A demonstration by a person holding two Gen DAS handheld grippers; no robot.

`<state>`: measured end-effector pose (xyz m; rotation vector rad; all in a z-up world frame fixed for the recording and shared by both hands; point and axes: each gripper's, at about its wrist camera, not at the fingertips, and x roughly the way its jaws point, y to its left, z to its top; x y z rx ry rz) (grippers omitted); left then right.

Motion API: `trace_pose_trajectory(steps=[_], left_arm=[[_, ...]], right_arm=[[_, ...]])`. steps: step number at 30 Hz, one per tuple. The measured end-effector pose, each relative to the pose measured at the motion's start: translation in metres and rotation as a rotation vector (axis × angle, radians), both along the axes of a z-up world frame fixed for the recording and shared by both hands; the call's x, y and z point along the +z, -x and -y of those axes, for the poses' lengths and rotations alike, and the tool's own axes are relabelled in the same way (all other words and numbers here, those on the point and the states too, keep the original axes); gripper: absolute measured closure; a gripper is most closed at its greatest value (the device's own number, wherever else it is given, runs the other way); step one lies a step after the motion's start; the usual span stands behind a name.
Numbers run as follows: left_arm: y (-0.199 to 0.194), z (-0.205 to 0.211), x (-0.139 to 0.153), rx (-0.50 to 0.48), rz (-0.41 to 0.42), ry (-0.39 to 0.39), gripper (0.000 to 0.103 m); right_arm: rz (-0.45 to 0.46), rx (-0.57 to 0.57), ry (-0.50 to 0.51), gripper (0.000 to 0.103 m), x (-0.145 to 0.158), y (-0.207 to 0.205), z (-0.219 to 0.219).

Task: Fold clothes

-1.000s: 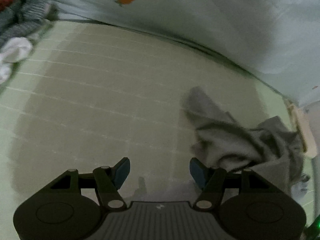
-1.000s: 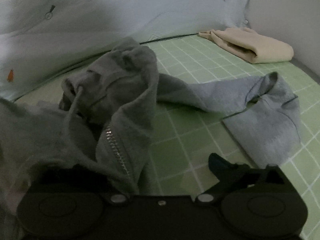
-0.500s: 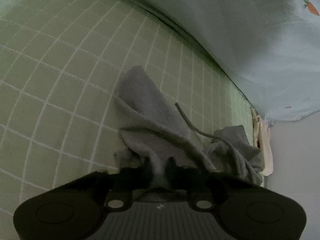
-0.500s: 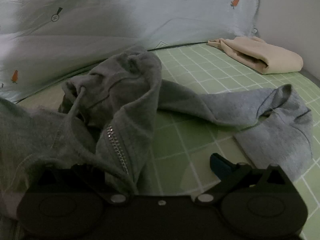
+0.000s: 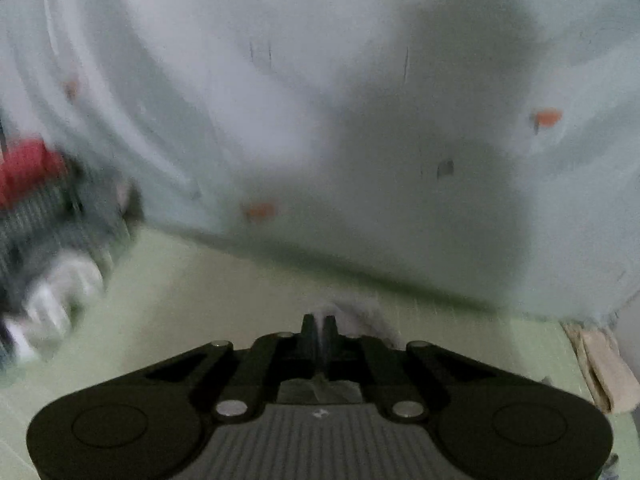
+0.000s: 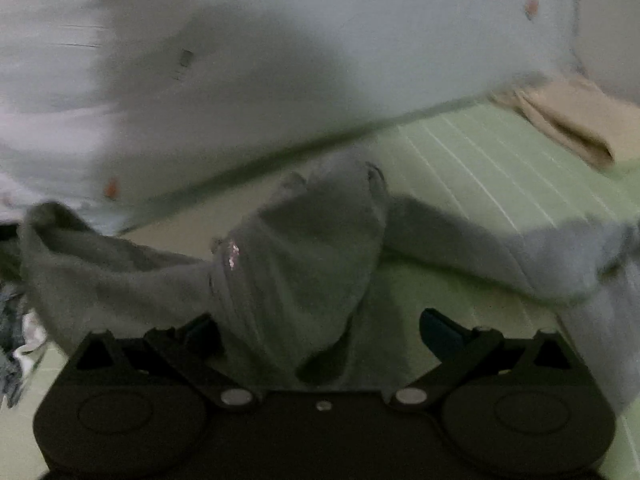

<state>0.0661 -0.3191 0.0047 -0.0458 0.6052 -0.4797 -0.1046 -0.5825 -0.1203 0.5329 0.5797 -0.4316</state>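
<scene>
A grey zip hoodie [image 6: 304, 240] lies crumpled on the green checked sheet [image 6: 480, 152], one sleeve trailing off to the right. My left gripper [image 5: 319, 322] is shut on a thin edge of the hoodie [image 5: 364, 310], and a sliver of grey cloth shows between its fingers. The picture there is blurred. My right gripper [image 6: 316, 318] stands open, jaws wide apart. Hoodie cloth is draped over its left finger [image 6: 200, 328] and bunched between the jaws. The right finger [image 6: 436, 332] is bare and touches nothing. One part of the hoodie is drawn up and out to the left [image 6: 44, 224].
A pale blue quilt with small carrot prints [image 5: 320, 100] rises behind the sheet. A heap of red, grey and white clothes [image 5: 48, 220] lies at the left. A folded beige garment [image 6: 560, 120] rests at the far right by the wall.
The left gripper closed on the hoodie's edge, then lifted and tilted up towards the quilt. The right gripper rose a little, and the hoodie is now stretched out to the left.
</scene>
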Motion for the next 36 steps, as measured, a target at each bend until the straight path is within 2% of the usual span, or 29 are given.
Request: trace_pose_trajectory(steps=[3, 6, 8, 11, 13, 15, 16, 18, 19, 21, 24, 26, 28, 30, 31, 36], left_arm=[[0.014, 0.002, 0.014, -0.058, 0.042, 0.023, 0.100], [0.035, 0.015, 0.000, -0.188, 0.031, -0.028, 0.100], [0.043, 0.031, -0.026, -0.293, -0.083, -0.042, 0.099], [0.046, 0.047, -0.081, -0.345, -0.305, -0.067, 0.095], [0.046, 0.049, -0.107, -0.331, -0.382, -0.113, 0.095], [0.041, 0.041, -0.116, -0.323, -0.427, -0.117, 0.087], [0.040, 0.034, -0.113, -0.317, -0.441, -0.079, 0.084], [0.033, 0.019, -0.106, -0.295, -0.471, 0.018, 0.066], [0.030, 0.010, -0.102, -0.272, -0.475, 0.070, 0.062], [0.024, -0.009, -0.091, -0.203, -0.449, 0.167, 0.046], [0.006, -0.029, -0.084, -0.111, -0.407, 0.264, 0.038], [-0.010, -0.038, -0.088, -0.043, -0.412, 0.293, 0.035], [-0.027, -0.036, -0.101, 0.004, -0.443, 0.278, 0.034], [-0.044, -0.027, -0.113, 0.010, -0.470, 0.246, 0.024], [-0.052, -0.020, -0.119, 0.006, -0.482, 0.227, 0.023], [-0.087, 0.013, -0.152, -0.027, -0.559, 0.174, 0.023]], right_arm=[[0.017, 0.024, 0.014, 0.000, 0.008, -0.006, -0.007], [-0.023, 0.016, 0.024, 0.000, 0.004, -0.008, -0.009], [-0.059, -0.014, 0.014, 0.000, 0.001, -0.006, -0.009], [-0.094, -0.052, -0.009, 0.000, -0.005, -0.002, -0.004], [-0.113, -0.069, -0.003, 0.000, -0.005, 0.000, -0.002], [-0.124, -0.079, 0.005, 0.000, -0.006, 0.001, -0.002], [-0.131, -0.084, 0.007, 0.000, -0.006, 0.002, -0.001], [-0.142, -0.093, 0.002, 0.000, -0.009, 0.002, 0.002], [-0.148, -0.095, -0.005, 0.000, -0.012, 0.001, 0.004], [-0.165, -0.094, -0.017, 0.000, -0.019, -0.005, 0.006], [-0.203, -0.083, -0.020, 0.000, -0.030, -0.017, 0.008], [-0.232, -0.071, -0.017, 0.000, -0.037, -0.025, 0.009], [-0.258, -0.059, -0.015, 0.000, -0.043, -0.033, 0.010], [-0.271, -0.049, -0.014, 0.000, -0.046, -0.041, 0.012], [-0.276, -0.045, -0.011, 0.000, -0.047, -0.044, 0.013], [-0.302, -0.030, 0.028, 0.000, -0.049, -0.057, 0.018]])
